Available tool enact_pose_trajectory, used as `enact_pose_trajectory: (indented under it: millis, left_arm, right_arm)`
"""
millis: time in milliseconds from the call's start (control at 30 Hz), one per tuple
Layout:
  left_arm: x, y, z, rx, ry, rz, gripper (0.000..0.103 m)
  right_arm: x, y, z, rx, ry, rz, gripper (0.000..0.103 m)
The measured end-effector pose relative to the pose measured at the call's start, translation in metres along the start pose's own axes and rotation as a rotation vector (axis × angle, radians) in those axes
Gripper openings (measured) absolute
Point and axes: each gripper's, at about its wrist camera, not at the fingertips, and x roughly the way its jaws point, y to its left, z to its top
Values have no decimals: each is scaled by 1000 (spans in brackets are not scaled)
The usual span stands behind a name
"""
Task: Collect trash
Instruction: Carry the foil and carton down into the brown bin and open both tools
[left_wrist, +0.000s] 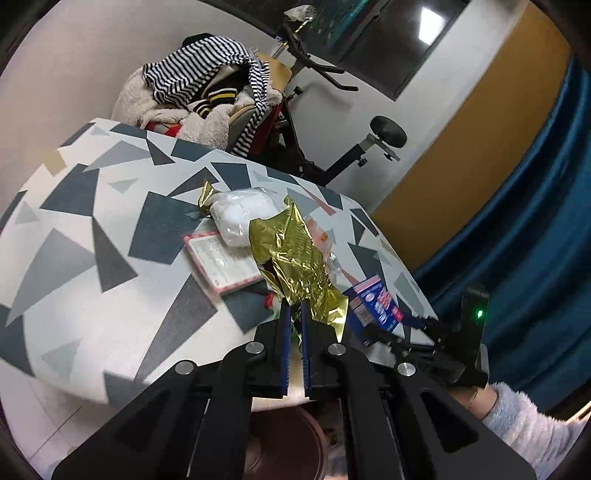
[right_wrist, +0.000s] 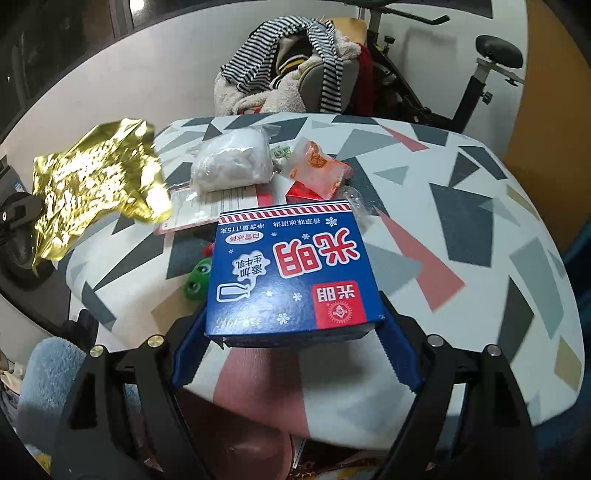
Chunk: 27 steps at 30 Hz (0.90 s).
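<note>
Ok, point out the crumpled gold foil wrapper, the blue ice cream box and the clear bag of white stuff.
Crumpled gold foil wrapper (right_wrist: 98, 184): right wrist view, middle of the sheet.
Blue ice cream box (right_wrist: 291, 273): right wrist view, printed top face.
Clear bag of white stuff (right_wrist: 232, 162): right wrist view, bulging middle.

The left tongs were pressed nearly together, angled downward, pinching a crumpled gold foil wrapper between the blue pads. The right tongs stood wide, clamped on the sides of a blue carton, with a fuzzy sleeve behind them.
</note>
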Motion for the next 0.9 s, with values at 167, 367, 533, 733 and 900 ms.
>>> enact_pose_trajectory:
  millis: [167, 367, 533, 733, 900]
  left_arm:
    - [-22, 1, -38, 35, 41, 4, 5]
    - [-26, 6, -103, 89, 145, 3, 5]
    - [-14, 12, -152, 155, 270, 12, 5]
    - [20, 18, -181, 200, 366, 73, 7]
    - [32, 17, -179, 177, 315, 79, 64]
  right_arm:
    - [-31, 8, -22, 4, -47, 1, 82]
    - [-50, 21, -49, 0, -80, 5, 82]
    - [-55, 30, -74, 10, -87, 9, 82]
    - [-51, 37, -100, 12, -61, 12, 82]
    - [-43, 37, -116, 50, -45, 27, 82]
